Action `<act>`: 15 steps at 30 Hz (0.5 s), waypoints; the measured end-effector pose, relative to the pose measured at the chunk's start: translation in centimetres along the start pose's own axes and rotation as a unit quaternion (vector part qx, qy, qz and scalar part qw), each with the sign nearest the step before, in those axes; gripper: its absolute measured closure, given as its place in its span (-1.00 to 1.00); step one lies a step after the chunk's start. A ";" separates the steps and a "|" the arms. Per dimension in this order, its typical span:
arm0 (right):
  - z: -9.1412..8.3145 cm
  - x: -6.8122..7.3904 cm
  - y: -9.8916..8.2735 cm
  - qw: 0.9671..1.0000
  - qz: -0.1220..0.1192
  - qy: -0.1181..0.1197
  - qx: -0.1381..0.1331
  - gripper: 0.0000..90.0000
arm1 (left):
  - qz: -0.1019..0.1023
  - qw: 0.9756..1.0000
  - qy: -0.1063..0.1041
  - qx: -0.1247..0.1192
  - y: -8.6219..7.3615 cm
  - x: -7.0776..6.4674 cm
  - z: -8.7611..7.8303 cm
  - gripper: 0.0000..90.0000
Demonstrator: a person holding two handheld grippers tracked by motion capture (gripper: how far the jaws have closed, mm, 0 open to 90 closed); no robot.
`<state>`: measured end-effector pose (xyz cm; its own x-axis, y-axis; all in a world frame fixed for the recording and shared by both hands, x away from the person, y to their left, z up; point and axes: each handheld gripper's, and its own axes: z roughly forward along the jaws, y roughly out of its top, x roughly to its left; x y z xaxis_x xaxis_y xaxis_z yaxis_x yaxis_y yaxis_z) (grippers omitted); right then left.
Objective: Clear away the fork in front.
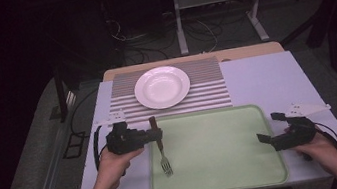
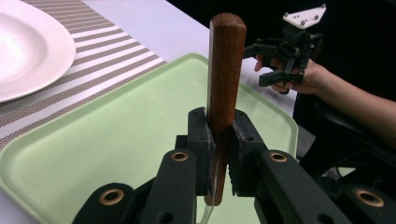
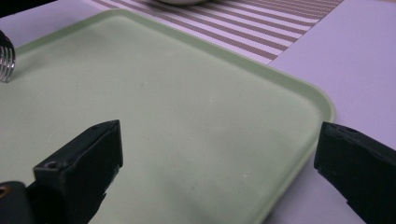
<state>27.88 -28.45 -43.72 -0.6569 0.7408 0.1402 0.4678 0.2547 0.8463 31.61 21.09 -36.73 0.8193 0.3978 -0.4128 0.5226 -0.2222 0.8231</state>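
Left gripper view: your left gripper [image 2: 219,154] has its fingers clamped on the fork [image 1: 159,144] by its wooden handle, over the tray's [image 1: 247,163] left edge. Right gripper [image 1: 268,128] gapes wide, empty. Fork looks stiff and light; keep gripping the wood, since the metal likely slips.

The fork [image 1: 159,146] has a smooth, dark brown wooden handle and shiny metal prongs. The tray [image 1: 228,166] looks like matt pale-green plastic. The plate [image 1: 162,87] is glossy white, the striped mat [image 1: 211,88] woven cloth.

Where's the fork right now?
In the high view, the fork is at the green tray's left edge, its wooden handle clamped in the left gripper, below the plate.
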 end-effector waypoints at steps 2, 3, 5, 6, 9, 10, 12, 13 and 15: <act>-0.2 -0.1 0.0 1.000 0.002 -0.005 -0.007 -0.97 | 0.002 1.000 0.001 -0.002 0.0 0.1 0.2 0.78; -0.2 -0.1 0.0 1.000 0.002 -0.005 -0.007 -0.97 | 0.003 1.000 0.002 -0.004 0.0 0.1 0.3 0.78; -0.2 -0.2 0.1 1.000 0.003 -0.005 -0.007 -0.97 | 0.006 1.000 0.010 -0.009 -0.1 0.2 0.5 0.77; -0.2 -0.2 0.1 1.000 0.003 -0.005 -0.007 -0.97 | 0.006 1.000 0.010 -0.009 -0.1 0.2 0.5 0.76; 0.0 -0.2 0.0 1.000 0.001 -0.005 -0.003 -0.97 | 0.007 1.000 0.022 -0.013 -0.2 0.7 0.8 0.74; 0.1 -0.3 0.1 1.000 0.002 -0.004 -0.003 -0.97 | 0.007 1.000 0.026 -0.015 -0.3 0.9 0.9 0.74; 0.1 -0.2 0.1 1.000 0.000 -0.004 -0.004 -0.97 | 0.004 0.999 0.034 -0.017 -0.4 1.3 1.3 0.72; 0.1 -0.2 0.1 1.000 0.000 -0.005 -0.003 -0.97 | 0.003 0.999 0.039 -0.018 -0.4 1.5 1.5 0.70; 0.1 -0.2 0.1 1.000 0.000 -0.005 -0.003 -0.97 | -0.001 0.999 0.042 -0.019 -0.5 1.9 1.8 0.69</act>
<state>28.11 -28.51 -43.75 -0.6510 0.7470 0.1345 0.4643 0.2518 0.8491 33.30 20.36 -38.62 0.7946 0.4718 -0.3821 0.5138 -0.1873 0.8372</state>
